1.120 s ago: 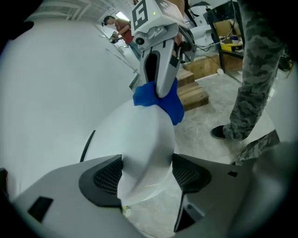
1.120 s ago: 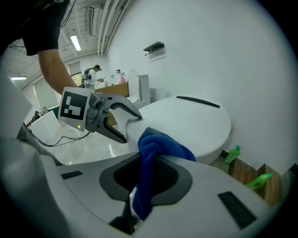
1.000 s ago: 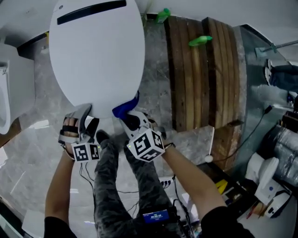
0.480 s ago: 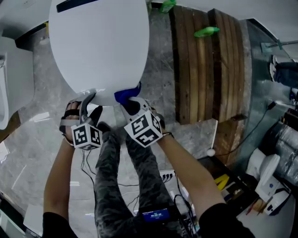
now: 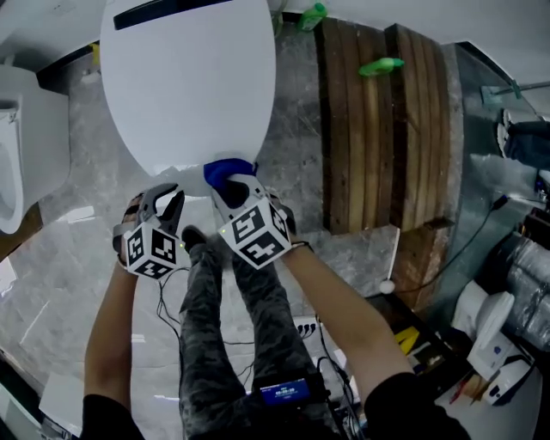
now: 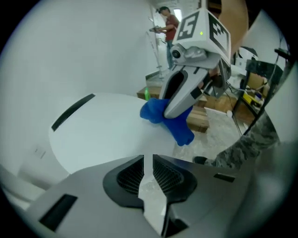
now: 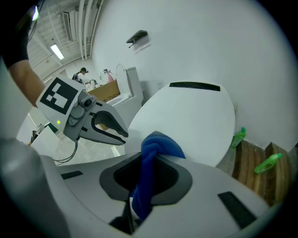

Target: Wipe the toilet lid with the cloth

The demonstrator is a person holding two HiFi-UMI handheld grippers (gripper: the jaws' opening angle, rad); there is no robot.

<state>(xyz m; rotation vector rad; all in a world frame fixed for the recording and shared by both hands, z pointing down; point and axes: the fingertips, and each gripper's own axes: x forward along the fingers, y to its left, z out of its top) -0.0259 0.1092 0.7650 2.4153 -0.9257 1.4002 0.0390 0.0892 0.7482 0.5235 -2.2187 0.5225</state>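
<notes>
The white toilet lid [image 5: 189, 77] lies closed, with its front edge just ahead of both grippers. My right gripper [image 5: 225, 185] is shut on a bunched blue cloth [image 5: 228, 170], which rests at the lid's front rim. In the right gripper view the cloth [image 7: 156, 146] runs down between the pads, with the lid [image 7: 186, 116] beyond. My left gripper [image 5: 163, 202] hovers at the rim to the left of the cloth. Its jaws have just been closing and now stand together with nothing between them [image 6: 145, 160]. The left gripper view shows the right gripper [image 6: 179, 100] pinching the cloth [image 6: 160, 116] over the lid [image 6: 102, 130].
A wooden platform [image 5: 378, 129] stands right of the toilet, with green bottles [image 5: 381, 64] [image 5: 314, 15] on and behind it. Another white fixture [image 5: 26, 155] is at the left. The person's legs [image 5: 215, 326] and cables lie below; equipment crowds the far right.
The left gripper's jaws went from wide open to closed and the gripper rolled. The right gripper carried the cloth a little left and forward onto the lid's front rim.
</notes>
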